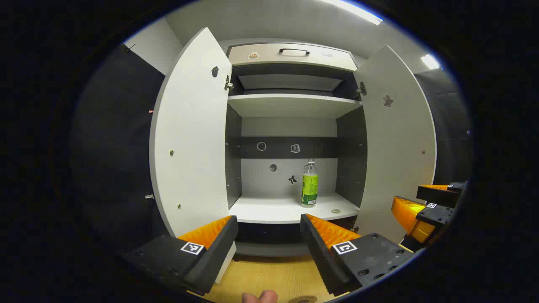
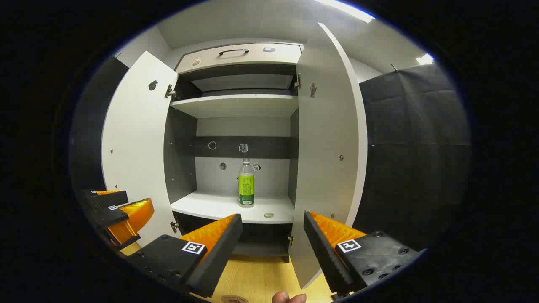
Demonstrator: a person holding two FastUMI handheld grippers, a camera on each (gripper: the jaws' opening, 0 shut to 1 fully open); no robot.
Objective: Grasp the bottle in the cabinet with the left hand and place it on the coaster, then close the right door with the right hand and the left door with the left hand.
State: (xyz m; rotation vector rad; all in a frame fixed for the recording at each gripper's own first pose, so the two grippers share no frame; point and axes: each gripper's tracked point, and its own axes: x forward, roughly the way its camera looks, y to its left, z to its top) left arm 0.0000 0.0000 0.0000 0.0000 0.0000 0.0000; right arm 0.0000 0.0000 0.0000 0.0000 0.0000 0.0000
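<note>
A clear bottle with a green label stands upright on the cabinet's lower shelf, right of its middle. Both cabinet doors stand wide open: the left door and the right door. My left gripper is open and empty, in front of the shelf and well short of the bottle. My right gripper is also open and empty, facing the bottle beside the right door. A round coaster lies on the wooden table at the near edge.
An empty upper shelf and a drawer with a dark handle sit above. A small round disc lies on the lower shelf right of the bottle. The right gripper appears past the right door, the left gripper near the left door.
</note>
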